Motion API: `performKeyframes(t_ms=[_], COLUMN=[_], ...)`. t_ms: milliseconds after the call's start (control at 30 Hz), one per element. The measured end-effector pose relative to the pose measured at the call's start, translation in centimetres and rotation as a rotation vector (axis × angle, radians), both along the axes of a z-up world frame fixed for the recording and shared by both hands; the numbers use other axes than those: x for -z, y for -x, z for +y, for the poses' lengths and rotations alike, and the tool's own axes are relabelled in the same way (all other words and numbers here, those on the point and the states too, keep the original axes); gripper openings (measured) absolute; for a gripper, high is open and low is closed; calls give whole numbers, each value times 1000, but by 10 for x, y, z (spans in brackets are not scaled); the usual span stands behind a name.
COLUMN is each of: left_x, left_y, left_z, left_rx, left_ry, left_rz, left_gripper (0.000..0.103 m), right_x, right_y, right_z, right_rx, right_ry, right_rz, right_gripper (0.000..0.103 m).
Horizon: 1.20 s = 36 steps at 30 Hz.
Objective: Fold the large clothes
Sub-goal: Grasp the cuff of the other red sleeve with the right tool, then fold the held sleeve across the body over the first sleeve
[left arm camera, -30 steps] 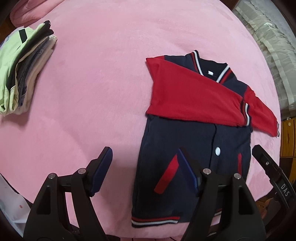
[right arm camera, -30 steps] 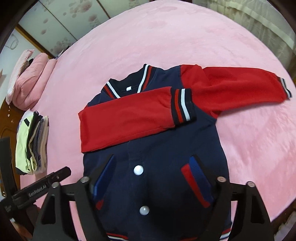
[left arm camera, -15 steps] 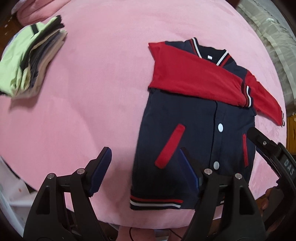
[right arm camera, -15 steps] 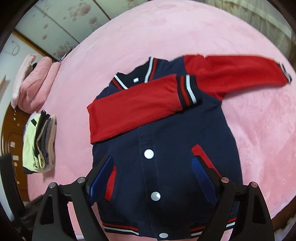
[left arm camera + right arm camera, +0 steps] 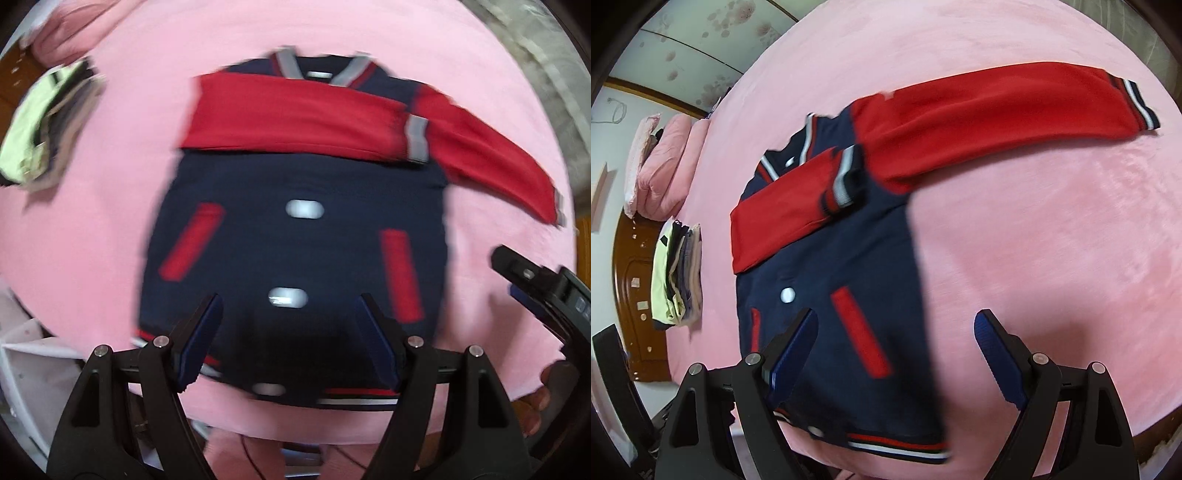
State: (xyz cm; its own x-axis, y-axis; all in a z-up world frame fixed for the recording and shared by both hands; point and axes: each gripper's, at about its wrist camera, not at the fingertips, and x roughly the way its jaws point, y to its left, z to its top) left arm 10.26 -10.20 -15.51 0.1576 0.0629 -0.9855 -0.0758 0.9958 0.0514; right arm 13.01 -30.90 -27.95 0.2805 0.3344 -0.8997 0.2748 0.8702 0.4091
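Note:
A navy varsity jacket point(image 5: 295, 251) with red sleeves lies flat, front up, on the pink bed cover point(image 5: 122, 155). One red sleeve point(image 5: 295, 118) is folded across its chest; the other sleeve point(image 5: 990, 114) stretches out sideways. My left gripper point(image 5: 288, 332) is open and empty above the jacket's hem, between the pockets. My right gripper point(image 5: 894, 343) is open and empty over the jacket's outstretched-sleeve side edge point(image 5: 923, 295), near the hem. The right gripper's body also shows at the right edge of the left wrist view point(image 5: 546, 295).
A stack of folded clothes point(image 5: 677, 273) lies on the bed beside the jacket; it also shows in the left wrist view point(image 5: 44, 125). A pink pillow point(image 5: 665, 166) sits further up the bed. A wooden headboard point(image 5: 635, 302) stands behind the stack.
Both grippers have swung sideways: the left now centres over the jacket's hem, the right has shifted toward the outstretched-sleeve side. Both views are motion-blurred. The jacket has not moved.

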Motion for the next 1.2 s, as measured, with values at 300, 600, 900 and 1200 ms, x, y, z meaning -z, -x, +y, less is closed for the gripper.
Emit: performKeyframes(t_ms=[300,600,900,1200], left_x=[11,26,29,34], left_y=[-36,-91,-98,-95], left_z=[-129,-194,-202,-183], left_rx=[103,101,62,52], left_ry=[19,-22,-35,-42], left_rz=[51,82,114,116], left_gripper=[72,72,72,72], right_x=[17,38,43,29], right_y=[5,-19,-45,-42], right_z=[-162,-274,-317,-317], right_rx=[241,417,498,525], right_ry=[-185,-225,-285,-281], right_rz=[11,-52,-123,-190], right_gripper=[88,82,55,10])
